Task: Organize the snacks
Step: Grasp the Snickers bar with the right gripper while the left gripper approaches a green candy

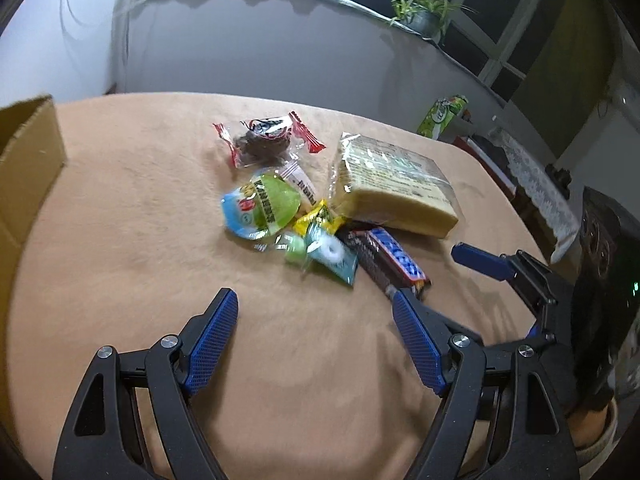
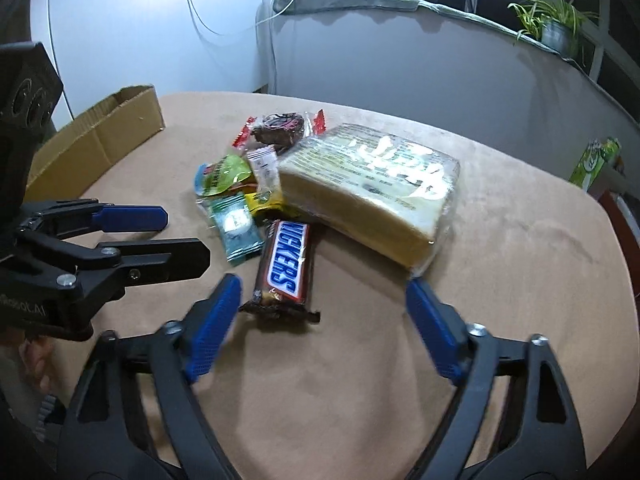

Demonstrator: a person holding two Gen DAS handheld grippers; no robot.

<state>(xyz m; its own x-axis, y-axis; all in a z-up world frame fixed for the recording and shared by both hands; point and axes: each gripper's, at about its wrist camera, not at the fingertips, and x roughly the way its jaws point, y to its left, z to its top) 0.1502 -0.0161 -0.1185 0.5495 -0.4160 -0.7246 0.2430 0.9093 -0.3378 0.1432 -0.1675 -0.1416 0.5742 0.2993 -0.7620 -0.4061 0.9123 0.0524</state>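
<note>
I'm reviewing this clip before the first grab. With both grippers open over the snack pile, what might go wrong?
1. The small packets overlap the Snickers bar, so a pinch may drag neighbours.
2. The left gripper and right gripper sit close together and could collide.
3. The wrapped cake block looks wide for the open jaws.

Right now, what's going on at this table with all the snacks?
A person holds a gripper in each hand over a pile of snacks on the table. Both the left gripper and right gripper are open and hold nothing. The right one is nearest the Snickers bar, beside the big cake pack. Small candy packets lie loose. The cardboard box waits at the table's edge; nothing has visibly been put away.
</note>
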